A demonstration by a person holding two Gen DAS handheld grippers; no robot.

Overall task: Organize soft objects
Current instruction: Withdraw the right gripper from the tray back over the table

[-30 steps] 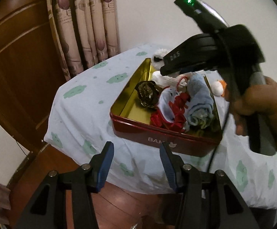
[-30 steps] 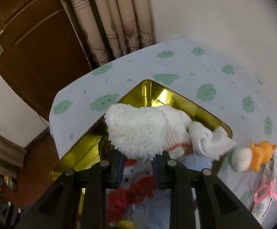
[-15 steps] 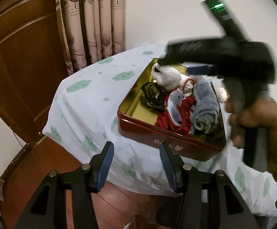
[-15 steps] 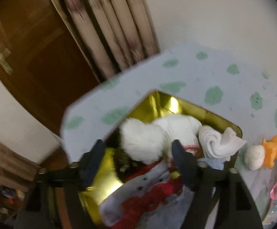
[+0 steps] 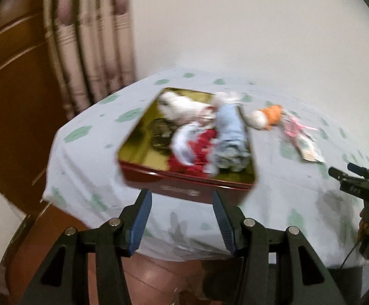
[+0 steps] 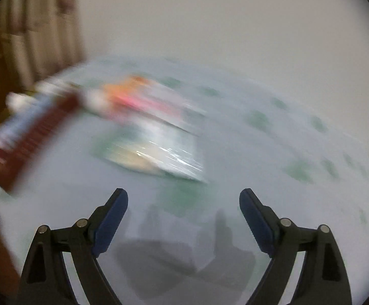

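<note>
A red tin (image 5: pixel 184 186) with a gold inside sits on the table, holding a white fluffy toy (image 5: pixel 181 106), a blue rolled cloth (image 5: pixel 228 129), red and white fabric (image 5: pixel 197 150) and a dark item (image 5: pixel 160 133). An orange and white plush (image 5: pixel 265 117) and a clear packet (image 5: pixel 301 137) lie on the cloth to its right. My left gripper (image 5: pixel 181 200) stands open just short of the tin's front wall, with nothing in it. My right gripper (image 6: pixel 183 198) hangs over bare tablecloth, jaws opening wide and empty; its view is blurred, with the packet (image 6: pixel 159 152) and the tin (image 6: pixel 32 132) to the left.
A white tablecloth (image 5: pixel 298 190) with green cloud prints covers the round table. A curtain (image 5: pixel 87 50) and a wooden door (image 5: pixel 9 101) stand at the left, a plain wall behind. The right-hand gripper's body (image 5: pixel 362 185) and a hand show at the right edge.
My right gripper let go of the white fluffy toy into the tin, opened wide and swept away to the right over the table. The left gripper shifted slightly.
</note>
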